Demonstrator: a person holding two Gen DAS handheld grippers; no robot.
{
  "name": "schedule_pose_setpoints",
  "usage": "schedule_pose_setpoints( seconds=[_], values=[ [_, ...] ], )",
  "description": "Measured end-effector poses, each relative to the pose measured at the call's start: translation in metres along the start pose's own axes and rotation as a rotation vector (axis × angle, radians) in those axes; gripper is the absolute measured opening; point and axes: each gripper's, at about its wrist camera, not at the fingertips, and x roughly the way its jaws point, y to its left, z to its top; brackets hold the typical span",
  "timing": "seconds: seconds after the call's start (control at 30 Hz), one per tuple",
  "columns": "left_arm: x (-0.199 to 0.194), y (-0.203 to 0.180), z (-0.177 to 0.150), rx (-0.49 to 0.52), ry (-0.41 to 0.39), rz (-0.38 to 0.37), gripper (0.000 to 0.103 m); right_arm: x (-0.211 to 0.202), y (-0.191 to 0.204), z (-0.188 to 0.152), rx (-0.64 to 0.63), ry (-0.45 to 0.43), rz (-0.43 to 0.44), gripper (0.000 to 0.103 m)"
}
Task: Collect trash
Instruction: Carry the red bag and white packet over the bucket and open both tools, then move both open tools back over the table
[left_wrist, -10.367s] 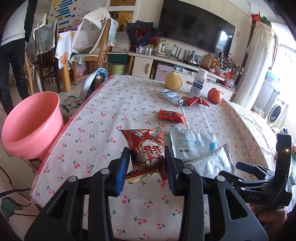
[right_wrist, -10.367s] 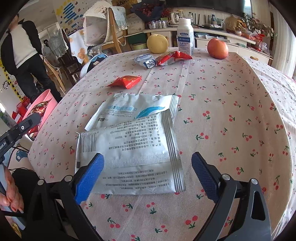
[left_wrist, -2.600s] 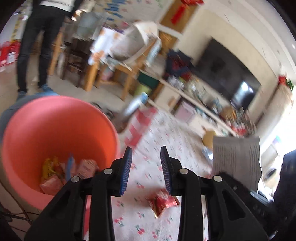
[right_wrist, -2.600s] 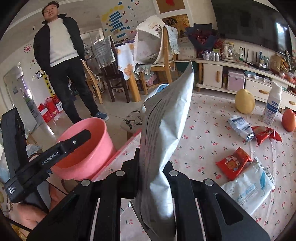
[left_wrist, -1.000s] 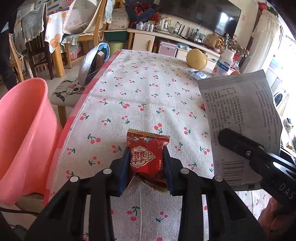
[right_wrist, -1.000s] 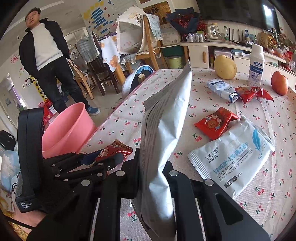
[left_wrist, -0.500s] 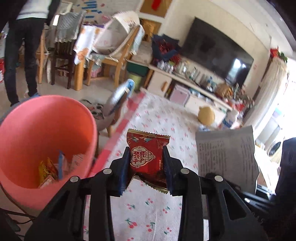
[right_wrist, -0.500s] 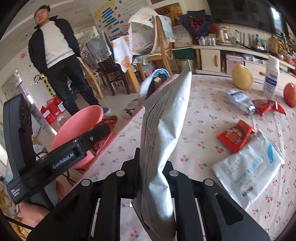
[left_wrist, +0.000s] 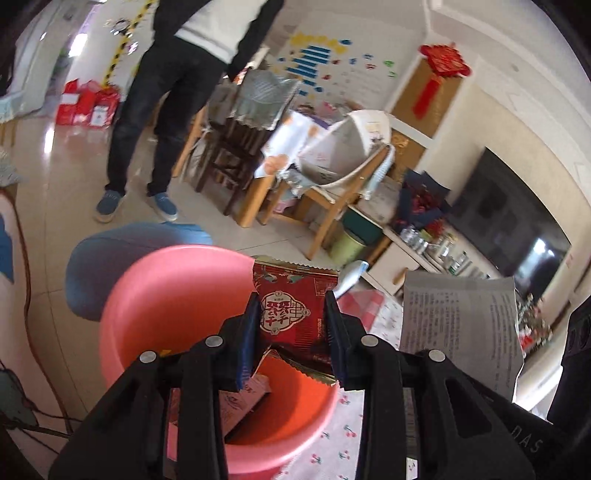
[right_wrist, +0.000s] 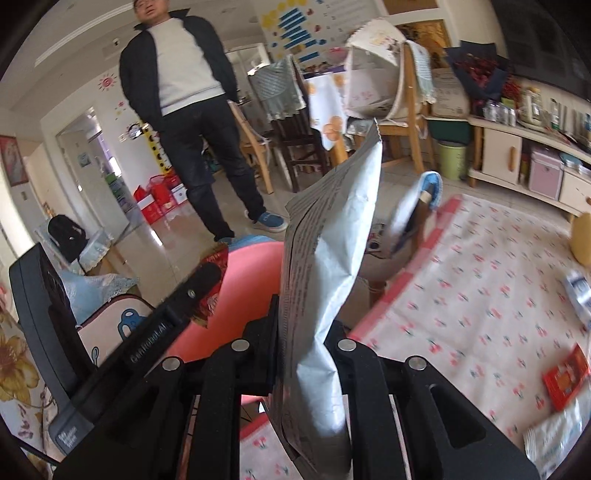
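My left gripper (left_wrist: 291, 328) is shut on a red snack packet (left_wrist: 291, 314) and holds it over the pink basin (left_wrist: 166, 295), which has several wrappers inside. My right gripper (right_wrist: 303, 332) is shut on a silver-white pouch (right_wrist: 325, 280) held upright beside the basin (right_wrist: 255, 288). The pouch also shows at the right of the left wrist view (left_wrist: 458, 328). The left gripper's body (right_wrist: 147, 339) shows at the left of the right wrist view.
A man (right_wrist: 188, 110) stands on the floor beyond the basin. The cherry-print tablecloth (right_wrist: 480, 295) carries a red wrapper (right_wrist: 565, 376) and a white pouch (right_wrist: 554, 439) at the right. Wooden chairs (left_wrist: 332, 184) and a TV cabinet stand further back.
Both grippers have swung left from the table toward the basin. The red packet now hangs over the basin's mouth, and the pouch has come up beside its rim.
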Motion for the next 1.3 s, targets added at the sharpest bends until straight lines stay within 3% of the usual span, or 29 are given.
schedule_pose_setpoints(
  seconds=[0.17,0.23,0.27,0.3,0.33,0.37,0.4,0.6,0.8,0.9,1.0,1.07,1.17,1.3],
  values=[
    [0.018,0.030,0.010,-0.109,0.063,0.044,0.036,0.048,0.021,0.018,-0.040,0.057,0.044,0.018],
    [0.027,0.041,0.011,-0.133,0.102,0.078,0.037,0.061,0.023,0.017,-0.040,0.078,0.023,0.019],
    [0.030,0.044,0.011,-0.143,0.111,0.095,0.040,0.067,0.021,0.017,-0.023,0.092,0.024,0.025],
    [0.030,0.048,0.012,-0.154,0.108,0.107,0.042,0.069,0.017,0.015,-0.003,0.091,0.020,0.038],
    [0.028,0.050,0.013,-0.154,0.095,0.115,0.044,0.067,0.013,0.014,0.022,0.078,0.016,0.046],
    [0.028,0.051,0.013,-0.149,0.082,0.127,0.056,0.062,0.008,0.010,0.036,0.066,0.017,0.057],
    [0.028,0.052,0.013,-0.144,0.076,0.140,0.063,0.057,0.005,0.008,0.047,0.053,0.015,0.060],
    [0.028,0.045,0.010,-0.082,0.073,0.146,0.067,0.018,-0.019,-0.016,0.087,0.012,-0.067,0.078],
    [0.023,0.031,0.005,-0.009,0.052,0.164,0.072,-0.030,-0.031,-0.046,0.123,-0.015,-0.152,0.082],
    [0.021,0.028,0.002,-0.010,0.046,0.184,0.072,-0.063,-0.013,-0.034,0.152,-0.070,0.011,0.082],
    [0.020,0.027,0.000,-0.012,0.039,0.209,0.072,-0.099,0.046,-0.011,0.017,-0.106,0.213,0.083],
    [0.020,0.025,-0.003,-0.014,0.050,0.211,0.073,-0.118,0.080,-0.006,-0.068,-0.104,0.297,0.085],
    [0.018,0.020,-0.007,0.002,0.070,0.211,0.074,-0.146,0.104,-0.015,-0.152,-0.132,0.316,0.090],
    [0.012,0.003,-0.018,0.063,0.085,0.177,0.078,-0.163,0.080,-0.039,-0.131,-0.125,0.214,0.091]
  ],
)
